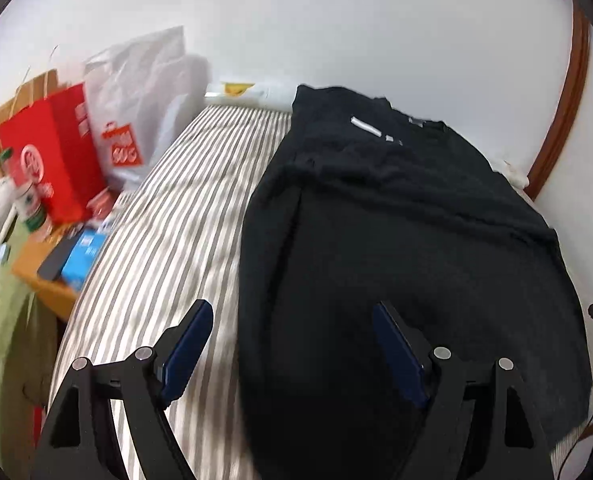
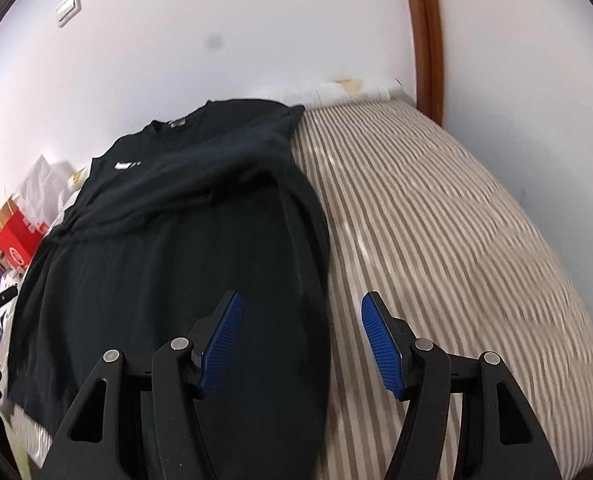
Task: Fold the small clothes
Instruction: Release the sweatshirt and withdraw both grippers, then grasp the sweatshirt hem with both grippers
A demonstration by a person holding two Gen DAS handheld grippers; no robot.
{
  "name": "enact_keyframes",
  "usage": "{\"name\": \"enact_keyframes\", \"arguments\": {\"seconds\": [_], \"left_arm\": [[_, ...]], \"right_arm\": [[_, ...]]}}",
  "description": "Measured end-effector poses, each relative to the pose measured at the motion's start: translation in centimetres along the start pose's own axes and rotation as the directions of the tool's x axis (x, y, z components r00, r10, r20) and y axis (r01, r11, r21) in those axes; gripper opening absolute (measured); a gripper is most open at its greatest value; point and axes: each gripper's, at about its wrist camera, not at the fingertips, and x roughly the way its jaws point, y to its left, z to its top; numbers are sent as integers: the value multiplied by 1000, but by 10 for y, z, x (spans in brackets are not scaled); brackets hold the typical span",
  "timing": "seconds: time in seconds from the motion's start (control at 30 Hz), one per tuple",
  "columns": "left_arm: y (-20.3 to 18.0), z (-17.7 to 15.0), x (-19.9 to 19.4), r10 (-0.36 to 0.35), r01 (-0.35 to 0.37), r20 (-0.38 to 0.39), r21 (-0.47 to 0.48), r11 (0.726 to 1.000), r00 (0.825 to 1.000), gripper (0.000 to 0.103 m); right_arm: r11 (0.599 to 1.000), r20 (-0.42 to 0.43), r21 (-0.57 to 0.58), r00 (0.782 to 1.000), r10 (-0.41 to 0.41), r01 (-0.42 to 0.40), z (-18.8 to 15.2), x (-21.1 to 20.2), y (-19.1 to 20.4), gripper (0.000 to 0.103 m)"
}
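A black T-shirt (image 1: 396,240) lies flat on a striped bed (image 1: 168,216), sleeves folded in across the chest, collar toward the wall. My left gripper (image 1: 292,320) is open and empty, hovering over the shirt's lower left edge. In the right wrist view the same shirt (image 2: 168,248) lies left of centre on the bed (image 2: 436,220). My right gripper (image 2: 301,312) is open and empty, hovering over the shirt's lower right edge. The tip of the other gripper shows at each view's edge.
Red paper bags (image 1: 52,148) and a white plastic bag (image 1: 144,96) stand left of the bed on a wooden bedside table (image 1: 44,280) with a blue box (image 1: 82,256). A white wall and a brown wooden frame (image 2: 426,40) lie behind the bed.
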Motion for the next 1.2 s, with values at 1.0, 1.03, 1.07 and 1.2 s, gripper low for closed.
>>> {"name": "enact_keyframes", "arguments": {"seconds": [1.0,1.03,1.07,1.2], "left_arm": [[-32,-95,-41,-15,16,-13,58,998,1000,41],[-32,-96,-42,-29,29,-11,48,998,1000,38],[-33,-97,-43,-39,39,-10,43,998,999,31],[-36,-98,-50,-67,67,-2,42,997,998,19]], "right_arm": [[997,-2,-75,1000,-16,16,-107,-43,43,40],[997,-2,-73,1000,-29,29,-106,-42,42,35],[997,-1,-71,1000,-30,30,-105,-42,41,29],[999,0,-31,1000,24,-24,-100,-48,29,13]]}}
